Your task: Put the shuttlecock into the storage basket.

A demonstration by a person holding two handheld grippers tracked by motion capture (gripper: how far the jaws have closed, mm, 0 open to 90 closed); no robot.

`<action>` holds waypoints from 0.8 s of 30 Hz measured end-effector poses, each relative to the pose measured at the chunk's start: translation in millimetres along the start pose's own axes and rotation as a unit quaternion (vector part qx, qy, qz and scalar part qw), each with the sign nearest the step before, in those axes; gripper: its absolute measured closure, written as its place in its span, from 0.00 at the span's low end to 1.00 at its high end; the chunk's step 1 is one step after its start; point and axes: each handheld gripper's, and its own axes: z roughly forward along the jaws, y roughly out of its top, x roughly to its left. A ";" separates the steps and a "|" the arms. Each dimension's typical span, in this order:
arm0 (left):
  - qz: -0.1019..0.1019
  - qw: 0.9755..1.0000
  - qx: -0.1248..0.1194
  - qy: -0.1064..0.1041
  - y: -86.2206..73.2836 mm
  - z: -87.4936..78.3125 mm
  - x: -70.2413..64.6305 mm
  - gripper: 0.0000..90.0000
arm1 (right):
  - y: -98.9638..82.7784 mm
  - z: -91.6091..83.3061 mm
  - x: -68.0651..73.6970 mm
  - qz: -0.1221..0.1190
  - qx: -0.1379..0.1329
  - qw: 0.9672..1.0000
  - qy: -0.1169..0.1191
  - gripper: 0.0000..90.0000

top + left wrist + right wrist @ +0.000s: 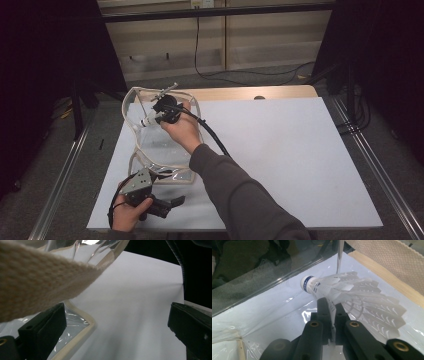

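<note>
- The right gripper (332, 315) has its jaws clamped on the feathers of a white shuttlecock (352, 297), whose cork tip pokes out just past the jaw tips.
- Gripper and shuttlecock sit inside a clear bag (150, 145) with cream webbing trim.
- The left gripper (115, 327) rests low on the white bench (300, 160), jaws wide apart; the bag's corner lies against one jaw, not pinched.

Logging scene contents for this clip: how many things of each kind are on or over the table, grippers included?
Grippers: 2, the left gripper and the right gripper
Shuttlecocks: 1, the white shuttlecock held in the right gripper
Bags: 1, the clear bag with cream webbing trim
Total: 4
</note>
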 end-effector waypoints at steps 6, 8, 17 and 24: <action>0.000 1.000 0.000 0.000 -0.1 0.0 0.0 0.02 | -2.0 3.4 0.3 -0.004 0.006 1.000 0.000 0.98; 0.001 1.000 0.000 0.000 0.0 0.1 0.2 0.02 | -2.1 4.2 0.3 -0.006 0.006 1.000 0.000 0.98; 0.005 1.000 0.003 0.001 -0.1 -0.1 0.7 0.02 | -4.7 7.7 -0.7 -0.010 0.008 1.000 0.002 0.98; 0.003 1.000 0.002 0.000 -0.3 0.0 0.6 0.02 | -6.1 10.6 -1.2 -0.007 0.005 1.000 0.001 0.97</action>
